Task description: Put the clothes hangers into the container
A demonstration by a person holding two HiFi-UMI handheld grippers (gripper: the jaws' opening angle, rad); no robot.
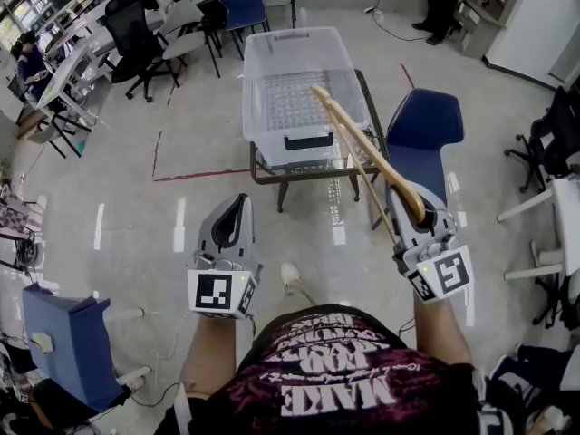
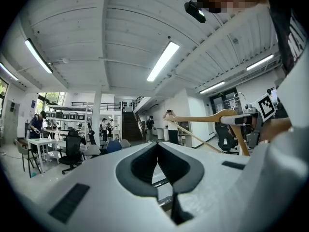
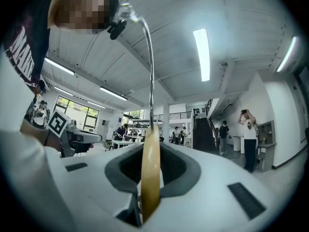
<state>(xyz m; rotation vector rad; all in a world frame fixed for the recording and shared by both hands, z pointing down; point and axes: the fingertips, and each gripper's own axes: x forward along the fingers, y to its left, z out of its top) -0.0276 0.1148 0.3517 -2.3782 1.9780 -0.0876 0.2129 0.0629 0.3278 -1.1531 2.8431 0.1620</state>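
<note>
My right tool (image 1: 419, 214) is clamped on a wooden clothes hanger (image 1: 361, 139), pale tan and varnished. It stands edge-on between the jaws, and its metal hook (image 3: 147, 57) curves up and back toward me. Its arms and lower bar slant away toward the clear plastic container (image 1: 258, 107). This is an open rectangular bin with a dark handle on its near wall, standing on a small glass worktop (image 1: 299, 176). The hanger's far tip shows against the bin's right side.
</note>
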